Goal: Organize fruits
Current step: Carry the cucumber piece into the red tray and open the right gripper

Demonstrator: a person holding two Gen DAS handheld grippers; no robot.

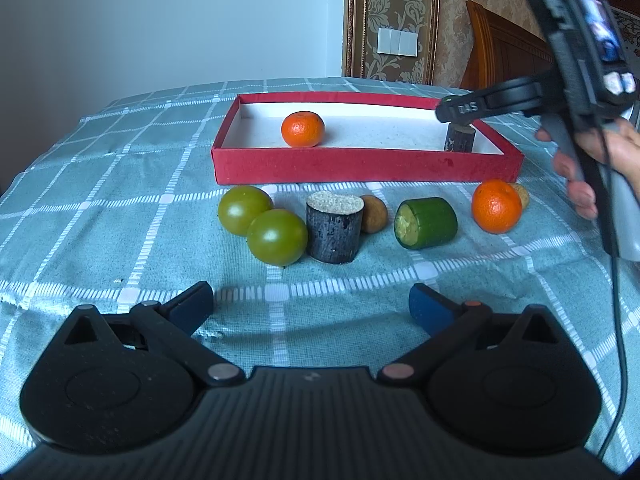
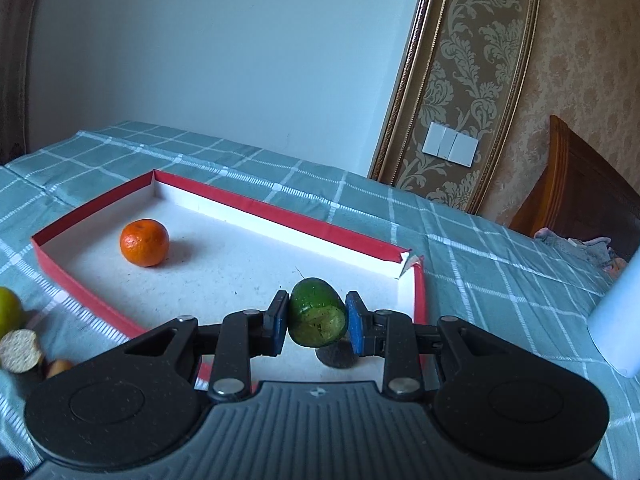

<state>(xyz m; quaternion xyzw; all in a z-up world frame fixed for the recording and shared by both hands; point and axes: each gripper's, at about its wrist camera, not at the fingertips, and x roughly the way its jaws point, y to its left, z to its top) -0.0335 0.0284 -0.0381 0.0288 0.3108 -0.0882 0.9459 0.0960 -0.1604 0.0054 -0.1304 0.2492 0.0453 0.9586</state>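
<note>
A shallow red cardboard tray with a white inside (image 1: pixel 360 166) lies on a teal checked cloth (image 1: pixel 120 200). A round orange mandarin (image 1: pixel 303 129) sits on the tray floor towards its left half. At the tray's right end the right gripper (image 1: pixel 460 118), carried by a person's hand (image 1: pixel 600 160), has its jaws closed on a short green cut piece of fruit (image 1: pixel 460 140), which looks dark from this side. In the right wrist view that same piece (image 2: pixel 316 316) is pinched between the blue pads (image 2: pixel 279 320) of the right gripper (image 2: pixel 317 320), its pale green cut face towards the camera, over the white floor near the tray's right corner. A dark shadow lies beneath it, and I cannot tell whether it touches the floor. The left gripper (image 1: pixel 312 304) hangs low over the cloth in front of the tray, its jaws spread wide and holding nothing. Between it and the tray's front wall a row of fruit lies on the cloth. It holds two round green fruits (image 1: pixel 277 237) touching each other, an upright dark cylinder with a pale cut top (image 1: pixel 334 228), and a small brown round fruit (image 1: pixel 374 214) just behind it. Further right come a green cylinder lying on its side (image 1: pixel 426 223) and a second orange mandarin (image 1: pixel 496 206).
</note>
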